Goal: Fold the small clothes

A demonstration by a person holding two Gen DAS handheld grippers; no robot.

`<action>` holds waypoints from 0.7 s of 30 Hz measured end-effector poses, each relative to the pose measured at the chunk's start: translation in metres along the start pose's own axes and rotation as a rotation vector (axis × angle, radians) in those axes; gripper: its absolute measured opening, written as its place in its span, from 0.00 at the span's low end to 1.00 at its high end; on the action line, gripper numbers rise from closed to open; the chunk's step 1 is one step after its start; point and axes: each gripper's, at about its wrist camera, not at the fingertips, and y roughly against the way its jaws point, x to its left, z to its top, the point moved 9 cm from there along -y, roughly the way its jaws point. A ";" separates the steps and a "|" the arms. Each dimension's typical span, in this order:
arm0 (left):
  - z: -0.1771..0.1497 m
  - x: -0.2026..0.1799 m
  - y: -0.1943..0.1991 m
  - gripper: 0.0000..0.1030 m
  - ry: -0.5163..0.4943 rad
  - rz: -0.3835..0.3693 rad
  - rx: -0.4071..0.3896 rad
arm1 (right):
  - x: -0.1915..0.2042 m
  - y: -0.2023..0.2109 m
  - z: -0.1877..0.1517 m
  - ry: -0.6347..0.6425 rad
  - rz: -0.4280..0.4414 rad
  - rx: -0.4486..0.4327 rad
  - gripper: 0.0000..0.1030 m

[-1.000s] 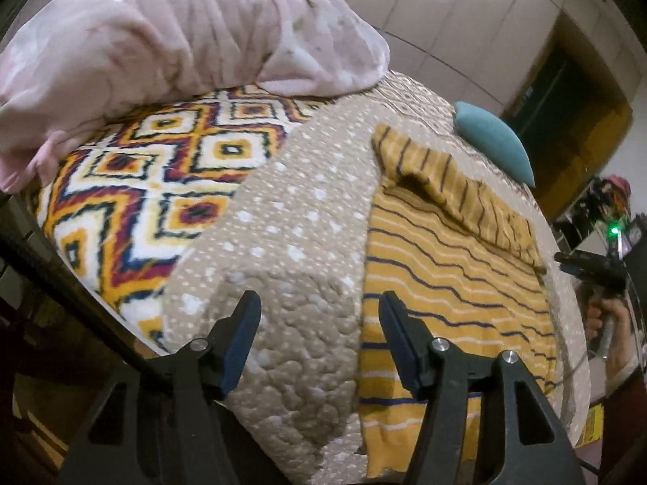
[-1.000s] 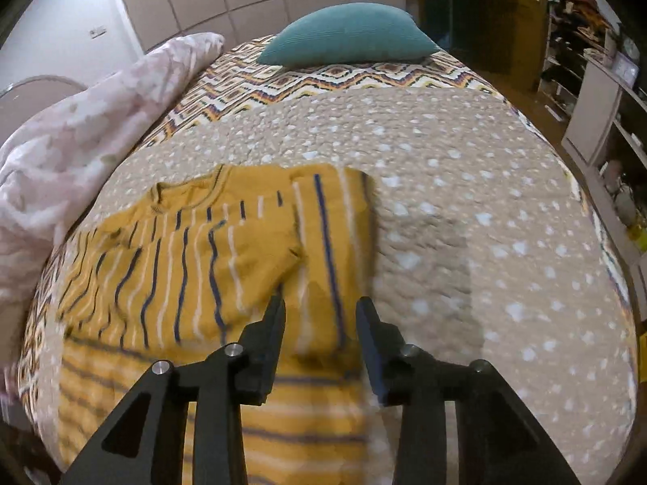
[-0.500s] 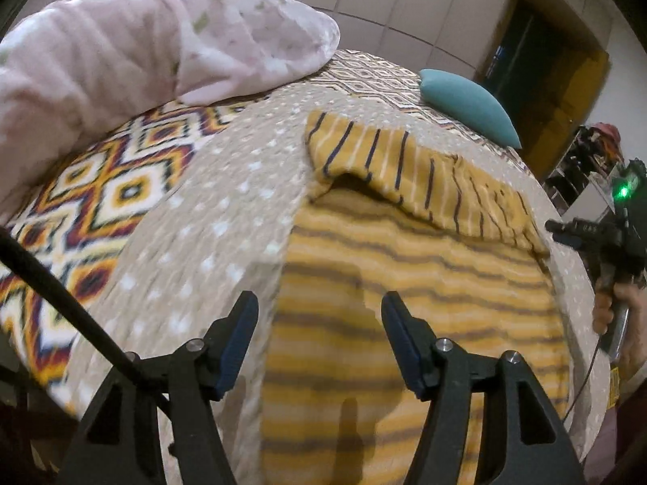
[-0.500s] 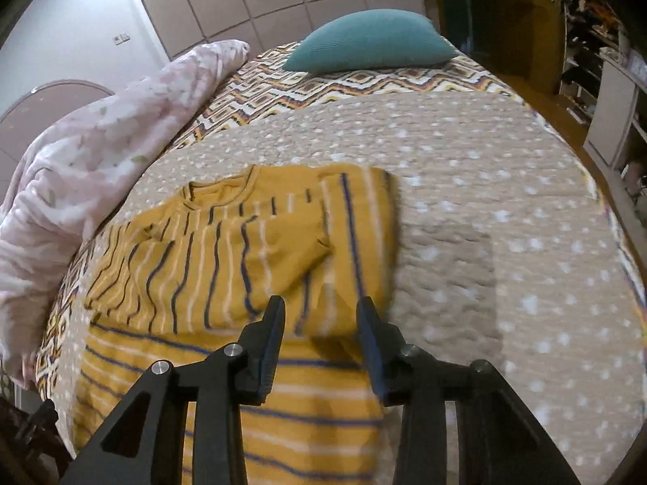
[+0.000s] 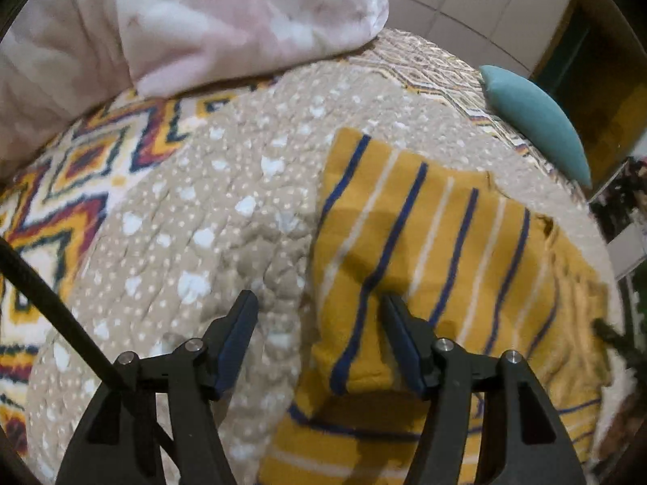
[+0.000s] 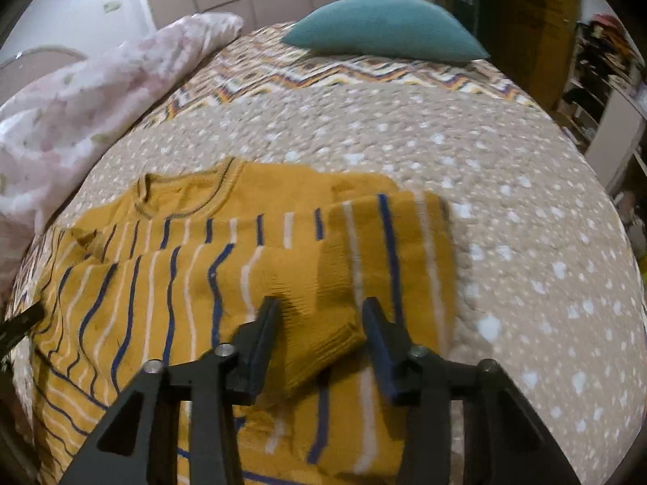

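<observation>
Item: yellow striped sweater (image 6: 170,283), small, lying flat on a dotted beige quilt (image 6: 525,210) on the bed, neckline toward the teal pillow (image 6: 384,28), both sleeves folded in over the chest. Right gripper (image 6: 319,319): jaws closing, the ribbed cuff of the folded sleeve (image 6: 319,303) lies between them; pads not seen to press it yet. Left gripper (image 5: 319,315): fingers apart, opening slightly, nothing between them but the sweater's side edge, which runs just inside the right-hand finger; the other finger is over bare quilt. Key relation: the sweater's long axis runs from the hem, nearest the grippers, away toward the pillow, so each gripper stands at one side edge, the right nearer a hold. Likely next: a fold along that axis. Also present: pink duvet (image 5: 202,20), patterned bedcover (image 5: 60,186).
</observation>
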 end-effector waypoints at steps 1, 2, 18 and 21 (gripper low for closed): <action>-0.001 -0.003 -0.001 0.63 -0.031 0.025 -0.006 | 0.002 0.006 0.002 0.004 0.039 -0.012 0.12; -0.003 -0.006 -0.002 0.64 -0.070 0.050 -0.009 | 0.000 0.013 0.005 -0.003 0.051 -0.034 0.11; -0.013 -0.006 0.055 0.74 -0.148 0.027 -0.030 | -0.090 0.090 -0.037 -0.198 0.053 -0.049 0.35; -0.031 0.003 0.098 0.74 -0.168 0.006 -0.068 | -0.111 0.131 -0.060 -0.124 -0.030 -0.076 0.43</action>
